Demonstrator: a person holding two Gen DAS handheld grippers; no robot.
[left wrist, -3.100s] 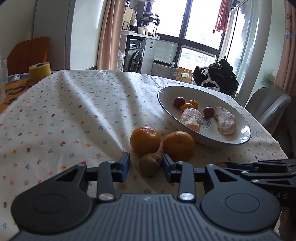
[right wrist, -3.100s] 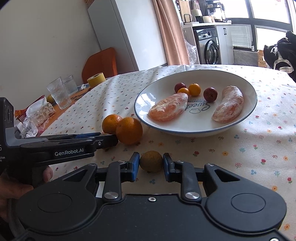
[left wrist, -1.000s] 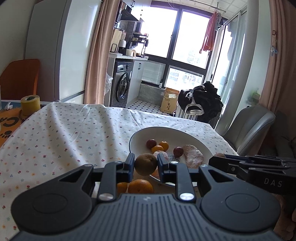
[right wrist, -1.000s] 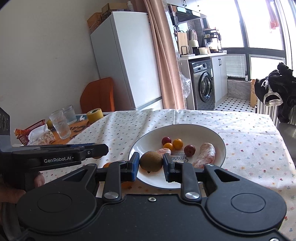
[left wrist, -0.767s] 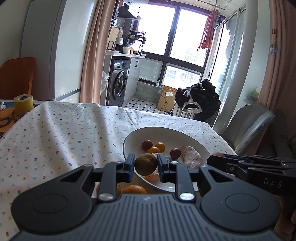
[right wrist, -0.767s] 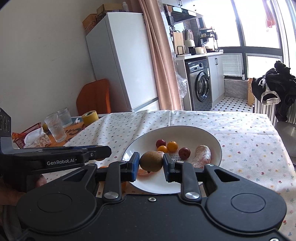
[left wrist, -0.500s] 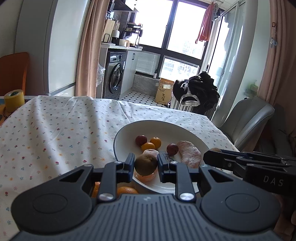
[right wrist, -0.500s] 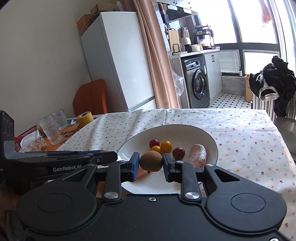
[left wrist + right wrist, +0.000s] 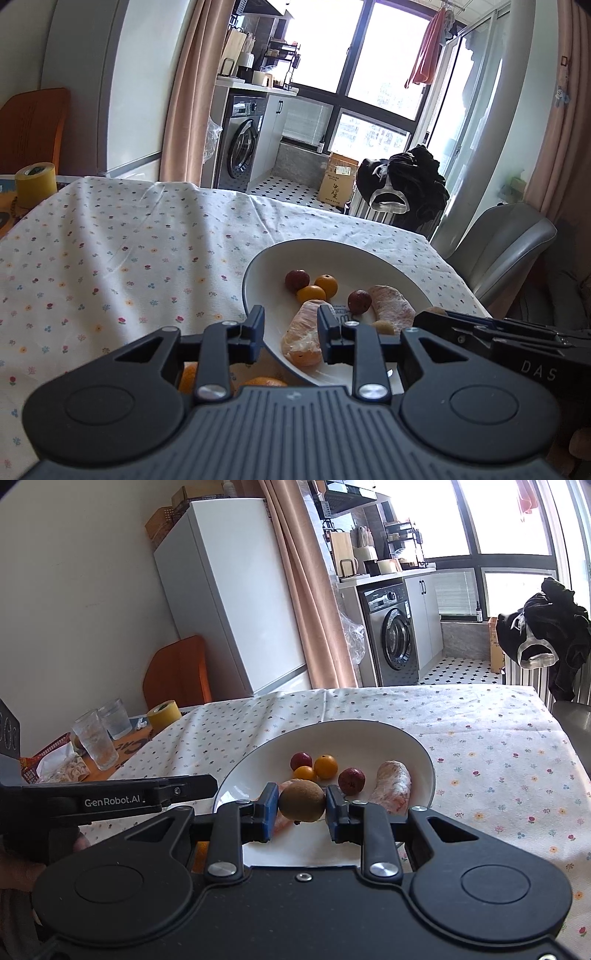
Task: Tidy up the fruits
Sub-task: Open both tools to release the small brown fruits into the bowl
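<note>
My left gripper [image 9: 291, 330] is open and holds nothing; it hovers over the near left rim of the white bowl [image 9: 332, 254]. A small tan fruit [image 9: 382, 326] lies in the bowl just right of its fingers. My right gripper [image 9: 302, 805] is shut on a brown kiwi [image 9: 302, 800], above the bowl's [image 9: 351, 738] near side. Inside the bowl are two peeled citrus pieces [image 9: 303, 336] [image 9: 391, 306], two dark red fruits [image 9: 297, 280] and two small orange ones [image 9: 328, 284]. Two oranges [image 9: 264, 380] sit on the cloth, partly hidden under the left gripper.
A yellow tape roll [image 9: 35, 182] and two glasses [image 9: 98, 738] stand at the table's far left, next to a red basket of wrapped snacks [image 9: 55, 764]. A grey chair [image 9: 498, 251] is at the right edge. The flowered cloth left of the bowl lies wrinkled.
The left gripper's jaws have parted and the kiwi it carried is gone from between them. Both grippers have moved closer to the bowl; the right still holds its kiwi.
</note>
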